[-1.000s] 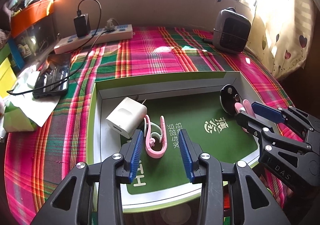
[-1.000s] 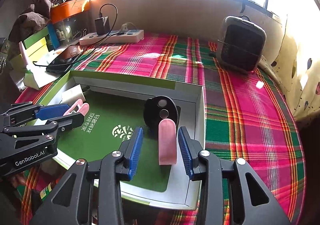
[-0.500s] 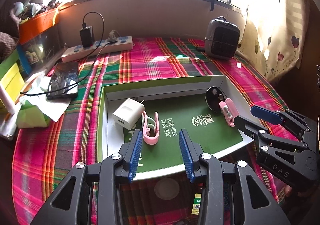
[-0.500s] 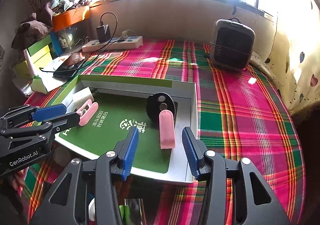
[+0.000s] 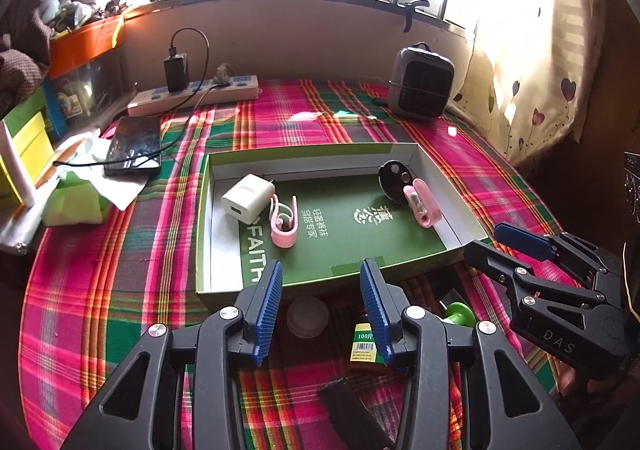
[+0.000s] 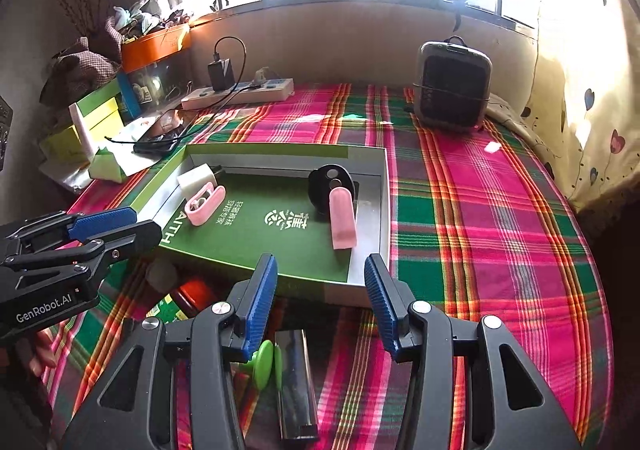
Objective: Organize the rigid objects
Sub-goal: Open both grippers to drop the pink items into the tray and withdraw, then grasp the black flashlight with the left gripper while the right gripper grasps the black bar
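A green box [image 5: 308, 152] [image 6: 256, 148] sits mid-table and holds a white charger [image 5: 248, 197] [image 6: 196, 178], a pink clip [image 5: 283, 224] [image 6: 204, 204], a black round object [image 5: 394, 178] [image 6: 330, 184] and a pink case [image 5: 422, 202] [image 6: 343, 222]. My left gripper [image 5: 320, 306] is open and empty, in front of the box's near wall. My right gripper [image 6: 320, 302] is open and empty, also in front of the box. Near the grippers lie a small bottle [image 5: 362, 338] [image 6: 192, 296], a green round piece [image 5: 460, 314] [image 6: 266, 364] and a dark bar [image 6: 296, 382].
A power strip [image 5: 192, 94] with a black adapter, a phone [image 5: 134, 146], tissue and boxes [image 5: 24, 154] stand at the back left. A grey heater [image 5: 420, 84] [image 6: 452, 86] stands at the back right. The table carries a plaid cloth [image 6: 480, 210].
Both grippers have pulled back and up out of the box, leaving the pink clip and pink case inside. Items in front of the box have come into view.
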Demonstrator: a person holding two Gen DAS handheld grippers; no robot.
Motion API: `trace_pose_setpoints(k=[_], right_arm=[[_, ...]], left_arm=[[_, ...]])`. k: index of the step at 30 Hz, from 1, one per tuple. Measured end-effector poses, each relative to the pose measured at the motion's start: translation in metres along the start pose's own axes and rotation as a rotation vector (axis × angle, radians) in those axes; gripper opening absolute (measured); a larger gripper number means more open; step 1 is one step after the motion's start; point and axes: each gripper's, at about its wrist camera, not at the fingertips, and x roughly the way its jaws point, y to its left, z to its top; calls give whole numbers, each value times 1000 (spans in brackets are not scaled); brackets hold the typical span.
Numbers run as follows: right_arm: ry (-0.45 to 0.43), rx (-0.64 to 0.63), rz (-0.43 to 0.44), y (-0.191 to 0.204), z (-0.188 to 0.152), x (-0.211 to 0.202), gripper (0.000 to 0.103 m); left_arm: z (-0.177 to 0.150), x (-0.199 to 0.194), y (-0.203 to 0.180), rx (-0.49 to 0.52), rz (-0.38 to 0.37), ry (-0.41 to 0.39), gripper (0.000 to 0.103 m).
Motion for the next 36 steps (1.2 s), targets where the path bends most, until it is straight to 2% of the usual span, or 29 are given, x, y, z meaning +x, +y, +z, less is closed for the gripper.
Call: trace_pose_setpoints(k=[16,27,36], right_arm=[[37,26,16,-6,-36,-22,47],[89,25,32,-5,-58,-21,47],[136,-42,26,8,-63,-8,48]], left_arm=[[-36,-20,8,-63,-35,24,42],[-54,-23,-3,-46,-64,60,43],[-65,-20,-10,-21,-27,93,43]])
